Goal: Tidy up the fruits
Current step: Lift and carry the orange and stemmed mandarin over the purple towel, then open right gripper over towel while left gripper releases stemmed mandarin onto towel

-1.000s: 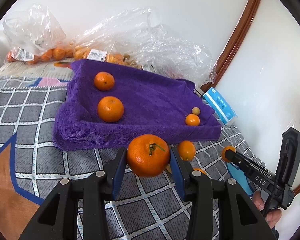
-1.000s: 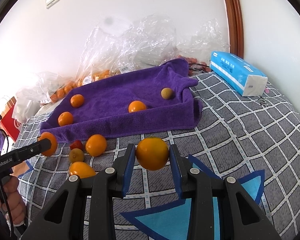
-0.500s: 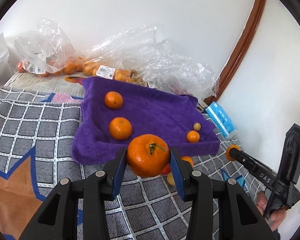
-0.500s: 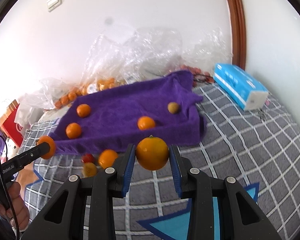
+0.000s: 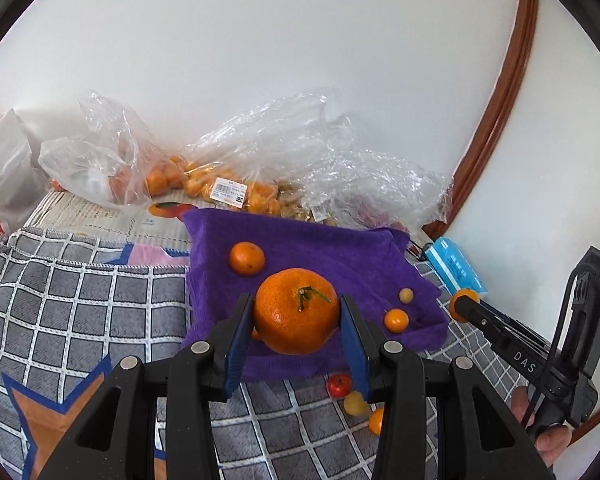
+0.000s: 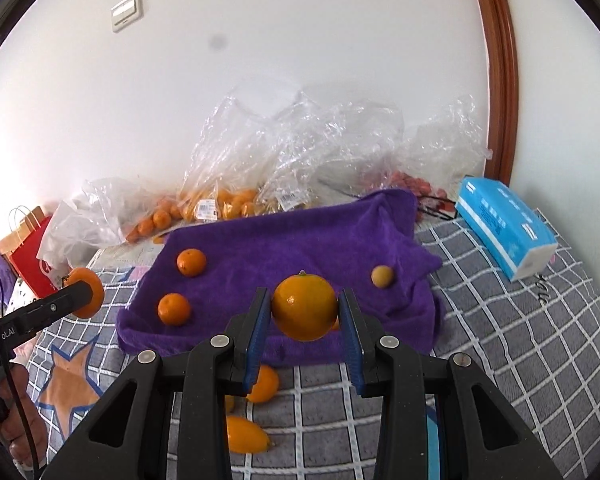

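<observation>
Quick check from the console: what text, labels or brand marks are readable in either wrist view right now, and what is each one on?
"DAS": white letters on the right gripper's black finger, seen from the left wrist view.
"GenRobot.AI", partly cut off at the frame edge: on the left gripper's black finger, seen from the right wrist view.
Price labels on the plastic bags: barcode and print too small to read.
Blue tissue pack: print too blurred to read.
Red paper bag: white mark, mostly hidden.

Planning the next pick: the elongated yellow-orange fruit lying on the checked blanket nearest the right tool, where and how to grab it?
Grip the elongated fruit across its narrow middle, coming from above. It lies flat on the checked blanket with its long axis roughly left-right and a pointed right tip, so pads on the long sides should seat better. The right tool is full, holding a round orange.
</observation>
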